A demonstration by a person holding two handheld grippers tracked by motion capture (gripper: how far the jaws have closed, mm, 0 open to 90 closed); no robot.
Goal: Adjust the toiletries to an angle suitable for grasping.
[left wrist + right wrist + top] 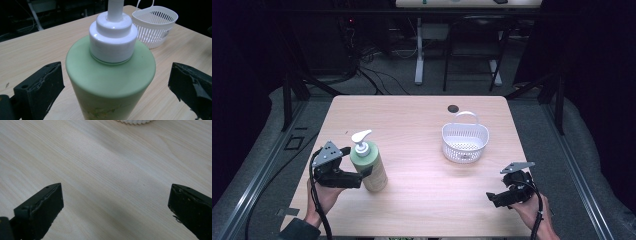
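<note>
Green pump bottle (370, 167) stands upright at lower left of the high view on the counter (412, 120), between the wide-spread jaws of the left tongs (360, 180), w/ gaps both sides in the left gripper view. Right tongs (493, 198) sit lower right, also wide, holding nothing, above bare wood. White basket (465, 142) is right of centre, well apart from the bottle.

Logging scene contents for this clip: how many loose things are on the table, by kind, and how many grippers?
Green pump bottle: 1, upright, between the open fingers of the left gripper
White plastic basket: 1, with handle, standing apart
Handheld grippers: 2, left one and right gripper, both open
Total: 4, on the wooden table
</note>
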